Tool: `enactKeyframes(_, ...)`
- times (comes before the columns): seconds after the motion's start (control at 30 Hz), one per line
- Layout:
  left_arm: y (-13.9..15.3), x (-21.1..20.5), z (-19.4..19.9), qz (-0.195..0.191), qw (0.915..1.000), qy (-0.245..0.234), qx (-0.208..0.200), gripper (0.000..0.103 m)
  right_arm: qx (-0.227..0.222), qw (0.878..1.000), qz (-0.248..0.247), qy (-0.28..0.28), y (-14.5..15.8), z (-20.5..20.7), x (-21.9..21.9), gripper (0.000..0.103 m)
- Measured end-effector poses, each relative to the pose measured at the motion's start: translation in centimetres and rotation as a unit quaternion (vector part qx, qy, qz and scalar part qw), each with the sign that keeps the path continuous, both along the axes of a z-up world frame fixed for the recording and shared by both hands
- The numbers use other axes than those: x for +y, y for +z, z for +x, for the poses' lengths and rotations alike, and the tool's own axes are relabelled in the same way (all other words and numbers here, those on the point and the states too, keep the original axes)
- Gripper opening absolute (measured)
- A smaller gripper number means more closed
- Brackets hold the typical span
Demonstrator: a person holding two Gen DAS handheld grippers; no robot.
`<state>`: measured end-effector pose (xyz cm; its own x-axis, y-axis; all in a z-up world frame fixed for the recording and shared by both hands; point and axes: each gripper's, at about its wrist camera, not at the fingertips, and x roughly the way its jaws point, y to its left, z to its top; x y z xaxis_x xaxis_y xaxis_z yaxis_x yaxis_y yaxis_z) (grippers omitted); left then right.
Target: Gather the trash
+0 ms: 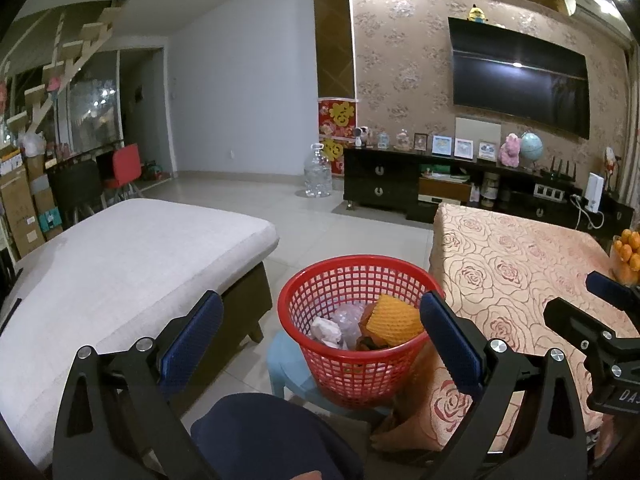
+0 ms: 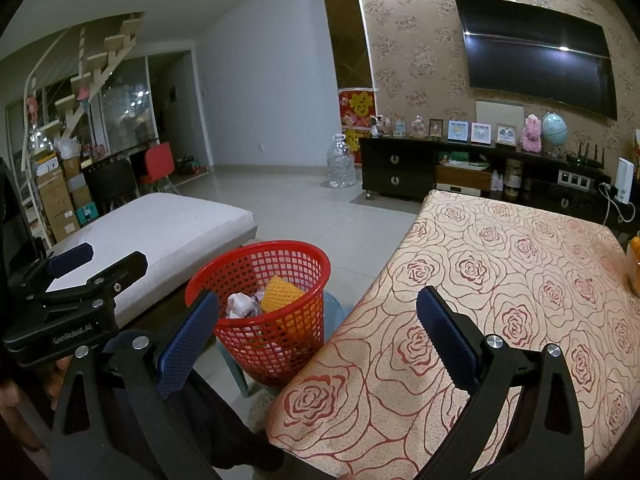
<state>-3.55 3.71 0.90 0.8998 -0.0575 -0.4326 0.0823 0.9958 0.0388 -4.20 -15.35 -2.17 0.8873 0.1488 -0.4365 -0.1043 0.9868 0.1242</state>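
Note:
A red mesh basket (image 1: 352, 364) stands on a pale blue stool (image 1: 286, 364) between the couch and the table. Inside lie a yellow foam net (image 1: 394, 318), crumpled white paper (image 1: 326, 330) and clear plastic wrap (image 1: 350, 316). My left gripper (image 1: 320, 298) hangs open just above and in front of the basket, holding nothing. My right gripper (image 2: 320, 296) is open and empty over the near corner of the rose-patterned table (image 2: 500, 280), with the basket (image 2: 260, 300) to its left. Each gripper shows at the edge of the other's view.
A white cushioned couch (image 1: 120, 264) lies to the left of the basket. A bowl of oranges (image 1: 628, 256) sits at the table's far right edge. Beyond are tiled floor, a water jug (image 1: 318, 178), a dark TV cabinet (image 1: 400, 184) and stacked boxes (image 1: 20, 200). A person's dark-clothed knee (image 1: 260, 432) is below.

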Motion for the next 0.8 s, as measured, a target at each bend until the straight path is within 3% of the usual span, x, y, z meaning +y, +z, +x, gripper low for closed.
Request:
enactKeyframes(0.6, -0.5, 0.4, 0.4, -0.025, 0.9994, -0.022, -0.003, 0.095, 0.023, 0.999, 0.016, -0.022, -1.2, 0.7, -2.2, 0.096)
enactKeyframes(0.8, -1.9, -0.5, 2.1, -0.022, 0.999, -0.03, 0.025, 0.095, 0.048, 0.995, 0.03, -0.088, -1.9, 0.3, -10.2, 0.096)
